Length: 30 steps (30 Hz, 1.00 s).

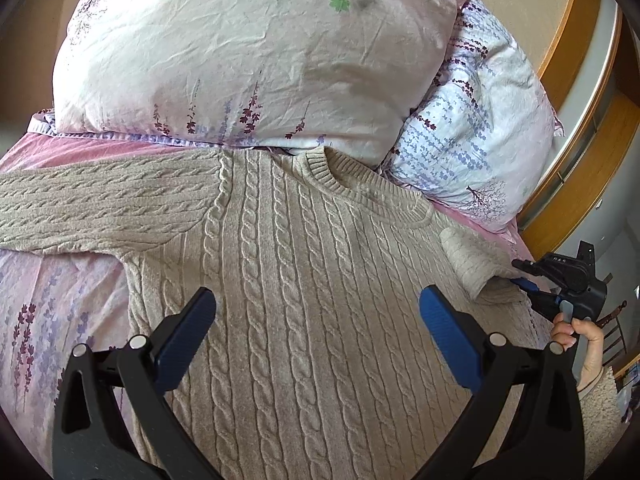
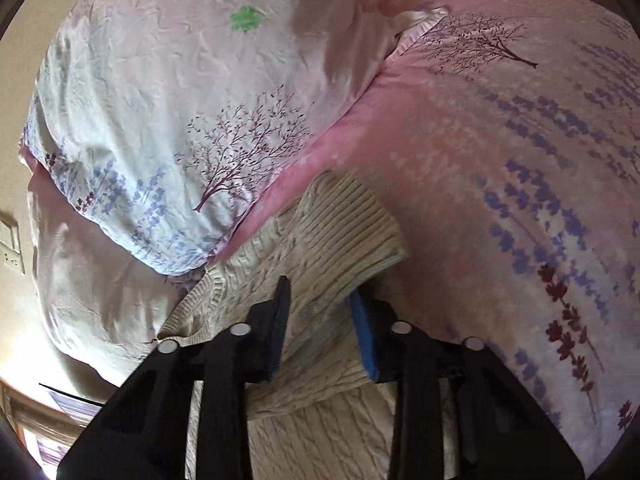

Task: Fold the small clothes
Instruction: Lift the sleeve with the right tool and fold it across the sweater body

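**Sweater spread on a bed, one sleeve gripped for folding**

A bed (image 1: 60,148) with pink, lavender-printed bedding fills the room's view. Two plump pillows (image 1: 248,52) sit at its head, touching each other, one partly behind the other.

One beige cable-knit sweater (image 1: 304,272) lies flat and face up on the bed, collar just beside the pillows, probably spread this way so its sleeves can fold inward. Its two sleeves differ: one stretches straight out sideways, the other is bunched near the body.

Two tools work it. The left hand-held gripper (image 1: 316,312) hovers above the chest with jaws spread wide, holding nothing. The right hand-held gripper (image 2: 318,320) has its jaws around the ribbed sleeve cuff (image 2: 352,232), seemingly pinching it, likely ready to carry the sleeve across.
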Available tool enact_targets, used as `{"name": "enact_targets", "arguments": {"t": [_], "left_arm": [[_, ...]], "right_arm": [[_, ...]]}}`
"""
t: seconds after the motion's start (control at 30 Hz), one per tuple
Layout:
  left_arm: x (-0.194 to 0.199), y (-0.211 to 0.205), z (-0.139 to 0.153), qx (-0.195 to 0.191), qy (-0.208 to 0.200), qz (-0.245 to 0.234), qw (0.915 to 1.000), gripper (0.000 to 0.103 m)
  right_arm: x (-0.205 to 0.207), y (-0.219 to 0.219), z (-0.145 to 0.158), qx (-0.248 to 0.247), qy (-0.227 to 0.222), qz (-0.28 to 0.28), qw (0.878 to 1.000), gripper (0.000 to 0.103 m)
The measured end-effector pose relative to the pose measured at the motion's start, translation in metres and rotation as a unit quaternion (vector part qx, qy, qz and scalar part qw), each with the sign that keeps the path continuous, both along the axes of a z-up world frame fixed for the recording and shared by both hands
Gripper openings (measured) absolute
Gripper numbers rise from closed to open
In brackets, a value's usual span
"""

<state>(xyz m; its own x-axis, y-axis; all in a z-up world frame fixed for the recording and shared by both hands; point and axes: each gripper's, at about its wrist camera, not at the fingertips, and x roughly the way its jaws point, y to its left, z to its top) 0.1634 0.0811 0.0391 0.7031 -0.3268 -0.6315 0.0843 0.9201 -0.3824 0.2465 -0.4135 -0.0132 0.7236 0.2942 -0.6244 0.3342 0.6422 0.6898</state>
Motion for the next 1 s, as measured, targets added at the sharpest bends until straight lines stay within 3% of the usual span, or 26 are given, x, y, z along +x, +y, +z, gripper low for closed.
{"name": "enact_targets", "arguments": {"t": [0.03,0.2,0.3,0.4,0.47,0.57,0.63,0.67,0.73,0.8,0.87,1.0], "left_arm": [[0.001,0.002,0.0,-0.006,0.002,0.001,1.0,0.101],[0.003,0.021,-0.002,-0.059,0.008,0.009,0.9982,0.101],[0.005,0.03,-0.004,-0.082,0.013,0.018,0.9964,0.101],[0.007,0.037,-0.004,-0.104,0.017,0.027,0.9941,0.101],[0.008,0.04,-0.004,-0.118,0.02,0.031,0.9923,0.101],[0.011,0.041,-0.003,-0.132,0.024,0.033,0.9904,0.1],[0.013,0.041,-0.002,-0.138,0.028,0.03,0.9895,0.093],[0.015,0.04,-0.003,-0.142,0.034,0.027,0.989,0.087],[0.019,0.037,-0.007,-0.149,0.049,0.023,0.9873,0.08],[0.025,0.034,-0.013,-0.162,0.066,0.017,0.9845,0.076],[0.033,0.027,-0.021,-0.18,0.089,0.007,0.9796,0.068],[0.046,0.012,-0.039,-0.2,0.135,0.006,0.9705,0.057]], "right_arm": [[0.002,0.002,0.001,-0.011,-0.002,0.001,1.0,0.011],[0.006,0.048,0.042,-0.044,-0.082,0.056,0.994,0.01],[0.01,0.102,0.066,-0.051,-0.127,0.129,0.982,0.01],[0.02,0.171,0.069,-0.054,-0.142,0.21,0.966,0.01],[0.029,0.216,0.058,-0.056,-0.133,0.255,0.956,0.01],[0.047,0.276,0.027,-0.048,-0.08,0.331,0.939,0.013],[0.054,0.306,0.008,-0.047,-0.022,0.384,0.922,0.036],[0.05,0.309,0.004,-0.043,-0.01,0.392,0.919,0.038],[0.037,0.298,0.013,-0.039,-0.028,0.388,0.92,0.053],[0.026,0.272,0.028,-0.033,-0.054,0.355,0.933,0.06],[0.015,0.228,0.038,0.0,-0.068,0.304,0.95,0.06],[-0.015,0.128,0.031,0.038,-0.053,0.168,0.984,0.06]]}}
